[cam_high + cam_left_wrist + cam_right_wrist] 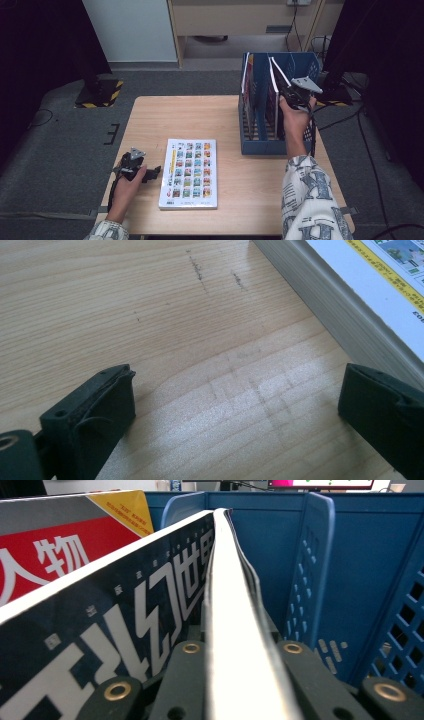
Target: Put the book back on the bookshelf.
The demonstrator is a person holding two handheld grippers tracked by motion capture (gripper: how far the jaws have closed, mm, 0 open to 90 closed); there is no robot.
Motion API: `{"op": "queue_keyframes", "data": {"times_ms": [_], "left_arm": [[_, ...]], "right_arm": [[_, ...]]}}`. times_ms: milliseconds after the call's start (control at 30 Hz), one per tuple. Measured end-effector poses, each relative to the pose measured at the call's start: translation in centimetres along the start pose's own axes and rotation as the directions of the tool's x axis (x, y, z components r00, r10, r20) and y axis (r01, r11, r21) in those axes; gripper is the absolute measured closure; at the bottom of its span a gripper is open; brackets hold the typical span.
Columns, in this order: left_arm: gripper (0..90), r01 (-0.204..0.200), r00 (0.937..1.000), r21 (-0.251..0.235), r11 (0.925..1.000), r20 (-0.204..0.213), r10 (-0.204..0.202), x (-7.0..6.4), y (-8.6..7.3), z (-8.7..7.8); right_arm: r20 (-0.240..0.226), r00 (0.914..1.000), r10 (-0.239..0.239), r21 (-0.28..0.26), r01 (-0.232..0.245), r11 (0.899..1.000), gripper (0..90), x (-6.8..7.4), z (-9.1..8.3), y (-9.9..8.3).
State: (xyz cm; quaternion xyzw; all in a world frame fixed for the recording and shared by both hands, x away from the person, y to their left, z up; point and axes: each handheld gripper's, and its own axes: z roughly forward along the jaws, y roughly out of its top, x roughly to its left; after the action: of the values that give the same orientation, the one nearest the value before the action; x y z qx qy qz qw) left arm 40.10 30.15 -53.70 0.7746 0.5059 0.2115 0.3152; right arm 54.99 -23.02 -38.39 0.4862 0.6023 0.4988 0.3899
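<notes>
A white book with a grid of small pictures [189, 173] lies flat on the wooden table [180, 117]; its page edge [345, 320] runs along the right of the left gripper view. My left gripper [152, 172] rests on the table just left of that book, open, with bare wood between its jaws [235, 405]. A blue file rack [260, 100] stands at the back right with upright books in it. My right gripper [289, 92] is up inside the rack, shut on the edge of a dark-covered book [227, 630] with white characters. A red-covered book [55, 555] stands to its left.
The rack's perforated blue divider [310, 570] stands close to the right of the held book. Grey carpet surrounds the table, with cables [360, 135] on the floor at right and a black-and-yellow striped base [102, 92] at back left.
</notes>
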Motion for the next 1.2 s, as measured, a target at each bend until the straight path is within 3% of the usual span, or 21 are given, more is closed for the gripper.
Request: {"op": "queue_keyframes", "data": {"times_ms": [267,500,733,1033,1200], "left_arm": [[0.7,0.000,1.0000,0.000,1.0000,0.000,0.000,-0.01,0.01,0.02],[0.7,-0.003,1.0000,0.001,1.0000,0.001,0.003,0.00,0.02,0.02],[0.8,-0.004,1.0000,0.001,1.0000,0.001,0.004,-0.01,0.03,0.02],[0.8,-0.004,1.0000,0.001,1.0000,0.002,0.004,-0.03,0.04,0.03],[0.7,-0.004,1.0000,0.001,1.0000,0.002,0.004,-0.03,0.04,0.04]], "right_arm": [[0.015,0.9997,0.018,-0.018,-0.018,1.000,83.3,-0.29,-0.11,-0.16],[0.089,0.9958,0.023,-0.033,-0.021,0.999,83.6,-0.02,-0.19,-0.24],[0.128,0.9912,0.035,-0.034,-0.031,0.999,83.5,0.28,0.05,-0.21],[0.083,0.9959,0.036,-0.028,-0.034,0.999,80.4,0.51,0.03,-0.17],[0.053,0.9984,0.019,-0.027,-0.017,0.999,73.6,0.48,-0.47,0.08]]}}
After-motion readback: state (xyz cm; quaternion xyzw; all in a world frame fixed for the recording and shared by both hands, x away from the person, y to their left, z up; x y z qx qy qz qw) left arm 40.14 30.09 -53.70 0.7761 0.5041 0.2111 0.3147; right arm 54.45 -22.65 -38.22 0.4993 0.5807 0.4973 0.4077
